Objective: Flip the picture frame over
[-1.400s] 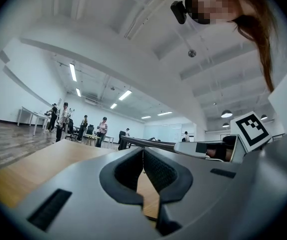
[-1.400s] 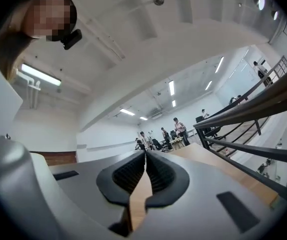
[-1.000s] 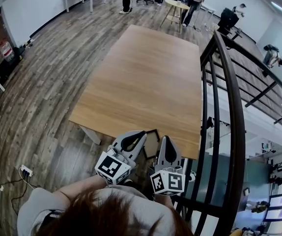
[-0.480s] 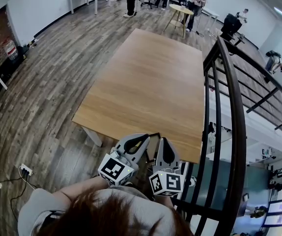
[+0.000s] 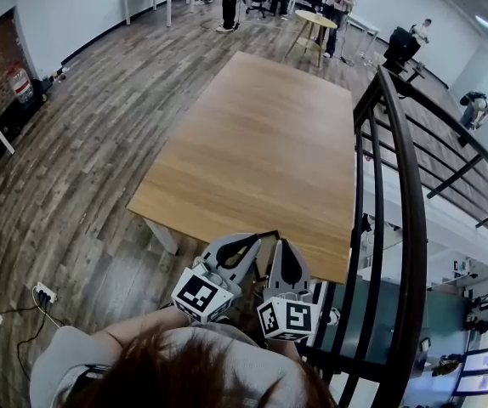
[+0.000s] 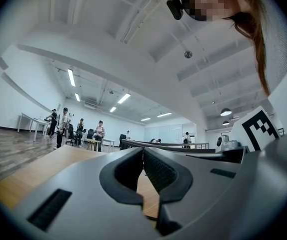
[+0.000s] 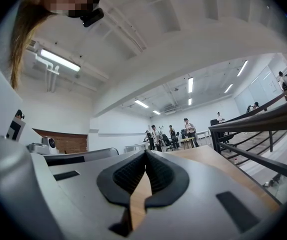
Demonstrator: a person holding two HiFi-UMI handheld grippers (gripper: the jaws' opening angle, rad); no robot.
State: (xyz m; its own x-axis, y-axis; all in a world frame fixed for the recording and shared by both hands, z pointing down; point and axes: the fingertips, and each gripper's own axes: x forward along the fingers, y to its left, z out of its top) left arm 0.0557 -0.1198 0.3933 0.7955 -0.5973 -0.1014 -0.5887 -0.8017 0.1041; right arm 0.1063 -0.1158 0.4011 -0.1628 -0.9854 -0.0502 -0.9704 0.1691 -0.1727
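Note:
A dark picture frame (image 5: 266,243) lies at the near edge of the wooden table (image 5: 261,134). Only a thin strip of it shows between my two grippers. My left gripper (image 5: 250,239) reaches to the frame's left side and my right gripper (image 5: 284,241) to its right side; I cannot tell whether either touches it. In the left gripper view the left gripper (image 6: 143,150) has its pads together with nothing between them. The right gripper (image 7: 145,153) is likewise shut and empty in the right gripper view. Neither gripper view shows the frame, only tabletop (image 7: 223,164) beyond the jaws.
A black metal railing (image 5: 397,185) runs along the table's right side, close to my right gripper. Wood floor lies to the left, with a power strip (image 5: 44,294) on it. Several people, chairs and small tables (image 5: 316,19) stand far behind.
The head view has shifted slightly, so less of the picture frame shows between the grippers. Both grippers stay at the near table edge, shut as before.

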